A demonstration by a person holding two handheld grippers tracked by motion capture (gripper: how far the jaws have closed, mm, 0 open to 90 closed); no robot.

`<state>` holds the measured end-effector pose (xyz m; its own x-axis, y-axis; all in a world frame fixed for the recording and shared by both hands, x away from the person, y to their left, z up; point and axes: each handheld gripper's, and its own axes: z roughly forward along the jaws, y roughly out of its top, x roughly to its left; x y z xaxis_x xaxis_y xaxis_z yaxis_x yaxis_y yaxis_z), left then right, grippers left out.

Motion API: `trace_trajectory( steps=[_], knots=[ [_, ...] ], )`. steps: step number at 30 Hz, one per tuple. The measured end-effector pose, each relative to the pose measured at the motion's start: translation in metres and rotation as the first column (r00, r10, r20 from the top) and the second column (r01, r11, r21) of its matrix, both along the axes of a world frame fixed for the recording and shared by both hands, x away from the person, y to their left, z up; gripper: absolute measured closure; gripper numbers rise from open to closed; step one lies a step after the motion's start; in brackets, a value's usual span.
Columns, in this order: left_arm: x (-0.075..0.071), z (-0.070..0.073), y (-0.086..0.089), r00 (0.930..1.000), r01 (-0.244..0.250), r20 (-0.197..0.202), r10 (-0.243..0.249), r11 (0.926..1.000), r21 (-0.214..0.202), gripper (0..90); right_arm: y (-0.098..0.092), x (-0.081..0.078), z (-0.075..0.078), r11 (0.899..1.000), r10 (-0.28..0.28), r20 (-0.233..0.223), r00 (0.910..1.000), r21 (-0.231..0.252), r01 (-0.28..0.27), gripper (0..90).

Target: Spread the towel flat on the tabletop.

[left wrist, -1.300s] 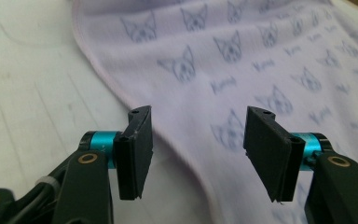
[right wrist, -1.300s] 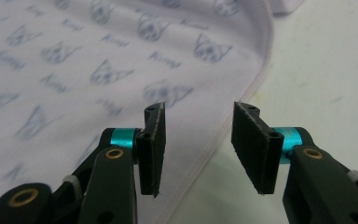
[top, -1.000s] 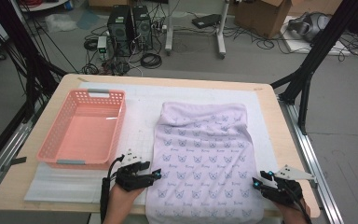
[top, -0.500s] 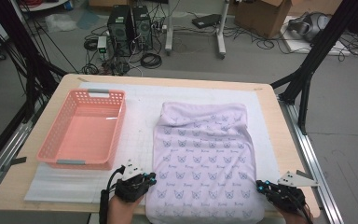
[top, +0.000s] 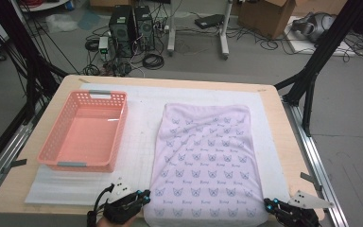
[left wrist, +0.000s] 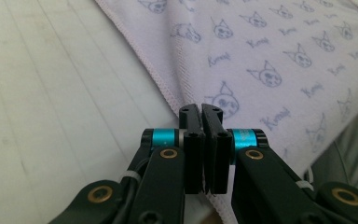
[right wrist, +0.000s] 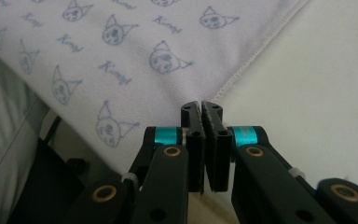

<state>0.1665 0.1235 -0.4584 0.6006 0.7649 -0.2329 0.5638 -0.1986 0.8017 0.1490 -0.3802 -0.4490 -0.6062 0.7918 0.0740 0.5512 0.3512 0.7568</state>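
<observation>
- Towel (top: pixel 203 163) with a cat print lies flat on the white mat (top: pixel 139 123) of the worktop (top: pixel 283 142), right of the pink basket (top: pixel 82 130).
- Left gripper (top: pixel 142 196) has just closed, pinching the towel's near left corner.
- Right gripper (top: pixel 270 204) has just closed, pinching the near right corner.

We see the bottom edge of the high view cut off both hands, the left gripper (top: pixel 143 195) and the right gripper (top: pixel 268 204). The near hem of the towel (top: pixel 203 161) hangs past the table (top: pixel 283 156) edge, out of sight. In each gripper view, closed jaws cover the towel's pinched corner, so we cannot tell how much cloth sits between the pads.
</observation>
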Motion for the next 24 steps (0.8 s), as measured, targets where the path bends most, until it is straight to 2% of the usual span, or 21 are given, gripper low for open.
trace_trajectory(
  steps=[4,8,10,12,15,17,19,20,21,22,24],
  knots=[
    [-0.008,-0.001,0.001,0.9998,0.011,0.020,-0.011,0.9998,-0.015,85.0,0.000,-0.011,-0.001,1.000,0.006,-0.001,1.0000,0.002,-0.006,86.2],
    [-0.002,-0.001,0.001,0.9981,-0.021,0.056,0.023,0.9987,-0.047,62.5,0.002,-0.009,0.003,0.999,-0.028,0.026,0.9993,0.035,0.027,69.9],
    [0.005,0.000,0.001,0.9970,-0.037,0.066,0.041,0.9972,-0.065,55.2,0.002,-0.003,0.004,0.998,-0.056,0.037,0.9978,0.032,0.055,67.2],
    [0.014,0.002,0.001,0.9963,-0.048,0.068,0.052,0.9963,-0.072,53.8,0.002,0.008,0.003,0.995,-0.094,0.041,0.9947,0.027,0.093,65.4],
    [0.023,0.003,-0.002,0.9958,-0.047,0.076,0.052,0.9963,-0.072,53.6,0.002,0.029,-0.001,0.990,-0.136,0.021,0.9905,0.028,0.135,64.2],
    [0.028,0.004,-0.004,0.9956,-0.045,0.078,0.051,0.9961,-0.075,53.6,0.006,0.040,-0.003,0.990,-0.141,0.005,0.9899,0.028,0.141,65.5],
    [0.031,0.004,-0.005,0.9953,-0.045,0.082,0.051,0.9961,-0.075,53.6,0.009,0.044,-0.003,0.990,-0.138,0.014,0.9903,0.018,0.138,69.9],
    [0.033,0.005,-0.005,0.9954,-0.044,0.081,0.051,0.9962,-0.075,53.6,0.010,0.043,-0.003,0.990,-0.139,0.010,0.9902,0.013,0.139,77.0],
    [0.035,0.005,-0.005,0.9952,-0.048,0.081,0.054,0.9956,-0.081,53.6,0.009,0.043,-0.003,0.993,-0.114,0.007,0.9934,0.024,0.114,86.9],
    [0.036,0.005,-0.004,0.9949,-0.051,0.082,0.058,0.9953,-0.082,53.6,0.010,0.041,-0.003,0.994,-0.104,0.001,0.9945,0.026,0.104,87.3],
    [0.037,0.006,-0.003,0.9949,-0.055,0.079,0.063,0.9944,-0.090,53.5,0.012,0.037,0.000,0.996,-0.089,0.015,0.9959,-0.021,0.090,88.6]
  ],
)
